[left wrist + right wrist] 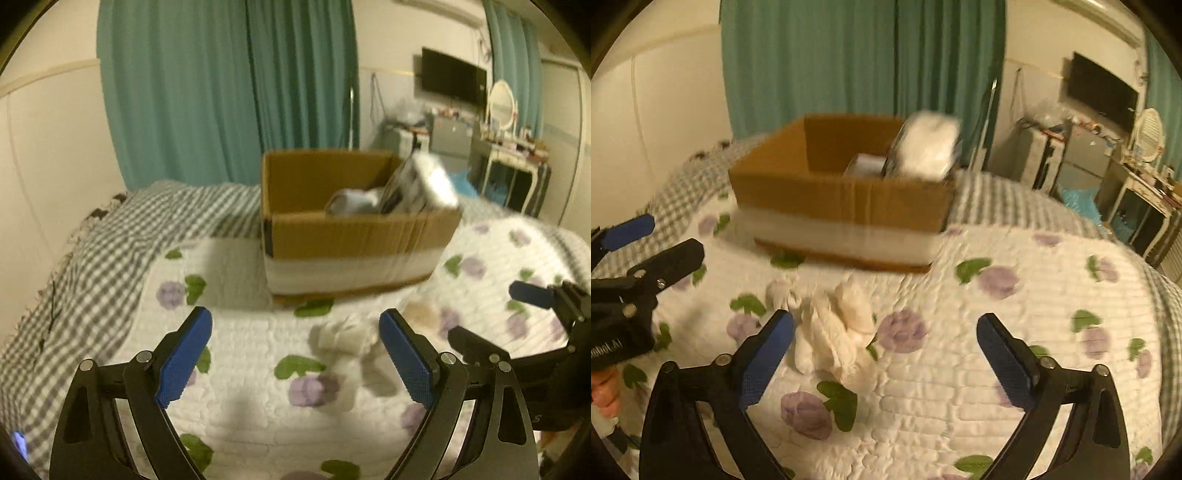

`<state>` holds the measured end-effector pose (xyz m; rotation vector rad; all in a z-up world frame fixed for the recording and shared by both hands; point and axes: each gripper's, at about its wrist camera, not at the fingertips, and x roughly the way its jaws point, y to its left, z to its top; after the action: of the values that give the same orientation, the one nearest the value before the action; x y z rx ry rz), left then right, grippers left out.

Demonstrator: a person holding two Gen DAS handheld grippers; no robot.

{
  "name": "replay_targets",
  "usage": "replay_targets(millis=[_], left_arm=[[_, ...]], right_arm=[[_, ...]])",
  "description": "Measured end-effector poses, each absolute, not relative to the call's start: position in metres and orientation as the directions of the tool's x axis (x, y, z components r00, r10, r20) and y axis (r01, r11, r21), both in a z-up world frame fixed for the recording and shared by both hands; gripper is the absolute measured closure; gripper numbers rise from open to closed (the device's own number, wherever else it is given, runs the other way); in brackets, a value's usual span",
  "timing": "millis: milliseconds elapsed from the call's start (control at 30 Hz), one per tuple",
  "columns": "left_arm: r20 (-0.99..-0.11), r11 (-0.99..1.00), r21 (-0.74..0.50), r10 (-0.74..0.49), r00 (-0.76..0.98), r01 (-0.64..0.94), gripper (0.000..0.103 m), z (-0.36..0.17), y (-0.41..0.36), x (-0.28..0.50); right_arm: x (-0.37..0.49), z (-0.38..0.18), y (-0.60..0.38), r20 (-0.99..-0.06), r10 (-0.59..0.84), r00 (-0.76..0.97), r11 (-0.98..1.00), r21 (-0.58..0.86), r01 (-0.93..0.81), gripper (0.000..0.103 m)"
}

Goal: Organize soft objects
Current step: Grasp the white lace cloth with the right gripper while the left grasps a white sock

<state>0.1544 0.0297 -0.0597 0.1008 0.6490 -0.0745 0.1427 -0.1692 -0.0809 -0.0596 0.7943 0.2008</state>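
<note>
A crumpled white cloth (834,328) lies on the floral quilt (997,350), in front of a cardboard box (842,199). The cloth also shows in the left wrist view (347,339), blurred. The box (354,232) holds a white soft bundle (927,147) leaning on its right wall and a pale item (351,201) lower inside. My left gripper (295,354) is open and empty just above the cloth. My right gripper (886,354) is open and empty, with the cloth near its left finger (768,354).
A grey checked blanket (110,240) covers the bed's left and far side. Teal curtains (221,92) hang behind. A cluttered dresser with a mirror (502,99) and a wall TV (452,75) stand at the right.
</note>
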Motion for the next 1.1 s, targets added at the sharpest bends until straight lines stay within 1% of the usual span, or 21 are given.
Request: replay_targets(millis=[67,133,167,200,233,267,300,333,367,400,567,667,767,833,967,1000,1033,1067,1100], left_arm=[[-0.628,0.994,0.06,-0.031,0.778,0.089,0.011,-0.074,0.034,0.16],[-0.658,0.997,0.041,-0.027,0.752,0.072,0.011,-0.086,0.041,0.166],[-0.668,0.997,0.04,-0.024,0.744,0.067,0.011,-0.09,0.044,0.169],[-0.674,0.997,0.041,-0.016,0.738,0.059,0.011,-0.093,0.047,0.171],[-0.675,0.998,0.047,-0.007,0.738,0.053,0.011,-0.095,0.048,0.171],[-0.674,0.997,0.053,-0.002,0.739,0.052,0.011,-0.097,0.048,0.172],[-0.673,0.997,0.058,-0.001,0.739,0.055,0.011,-0.099,0.048,0.172],[-0.671,0.997,0.061,-0.001,0.742,0.057,0.011,-0.101,0.047,0.172],[-0.669,0.997,0.057,-0.007,0.744,0.06,0.011,-0.102,0.046,0.171],[-0.669,0.996,0.049,-0.018,0.743,0.068,0.011,-0.103,0.045,0.17],[-0.691,0.991,0.068,-0.038,0.722,0.117,0.011,-0.116,0.03,0.169],[-0.72,0.984,0.052,-0.082,0.689,0.171,0.011,-0.126,0.019,0.171],[-0.743,0.978,0.069,-0.083,0.664,0.199,0.012,-0.137,0.01,0.177],[-0.757,0.977,0.069,-0.082,0.648,0.204,0.026,-0.142,0.007,0.18],[-0.775,0.976,0.052,-0.095,0.624,0.213,0.036,-0.147,0.006,0.188],[-0.78,0.974,0.045,-0.105,0.617,0.223,0.045,-0.149,0.004,0.189],[-0.791,0.969,0.033,-0.124,0.599,0.244,0.049,-0.152,0.001,0.192],[-0.801,0.965,0.033,-0.132,0.585,0.262,0.05,-0.156,-0.001,0.194],[-0.804,0.961,0.04,-0.131,0.58,0.274,0.055,-0.158,-0.004,0.194]], right_arm=[[0.153,-0.092,-0.161,-0.73,0.167,0.662,0.975,0.021,-0.223,0.013],[0.162,-0.103,-0.152,-0.749,0.173,0.639,0.969,0.013,-0.247,0.02],[0.166,-0.109,-0.149,-0.759,0.188,0.624,0.966,0.027,-0.258,0.022],[0.17,-0.114,-0.147,-0.766,0.202,0.61,0.964,0.044,-0.264,0.027],[0.173,-0.119,-0.146,-0.775,0.211,0.596,0.962,0.056,-0.268,0.035],[0.176,-0.125,-0.145,-0.787,0.215,0.578,0.96,0.061,-0.275,0.039],[0.176,-0.129,-0.143,-0.793,0.214,0.57,0.959,0.059,-0.279,0.049],[0.177,-0.131,-0.142,-0.796,0.217,0.565,0.958,0.061,-0.281,0.065],[0.178,-0.134,-0.144,-0.799,0.23,0.556,0.956,0.078,-0.283,0.073],[0.178,-0.134,-0.145,-0.798,0.238,0.553,0.956,0.09,-0.281,0.078],[0.171,-0.116,-0.162,-0.761,0.228,0.608,0.967,0.103,-0.234,0.08],[0.17,-0.109,-0.17,-0.751,0.213,0.625,0.972,0.099,-0.213,0.08],[0.172,-0.109,-0.173,-0.755,0.214,0.62,0.973,0.107,-0.206,0.08],[0.173,-0.111,-0.172,-0.758,0.213,0.617,0.973,0.105,-0.206,0.08],[0.173,-0.111,-0.17,-0.759,0.213,0.615,0.972,0.1,-0.214,0.08],[0.174,-0.111,-0.17,-0.759,0.212,0.616,0.972,0.099,-0.213,0.08],[0.174,-0.112,-0.169,-0.759,0.212,0.615,0.972,0.099,-0.212,0.08],[0.174,-0.112,-0.17,-0.761,0.212,0.613,0.972,0.101,-0.21,0.08],[0.174,-0.112,-0.17,-0.762,0.21,0.613,0.973,0.101,-0.208,0.08]])
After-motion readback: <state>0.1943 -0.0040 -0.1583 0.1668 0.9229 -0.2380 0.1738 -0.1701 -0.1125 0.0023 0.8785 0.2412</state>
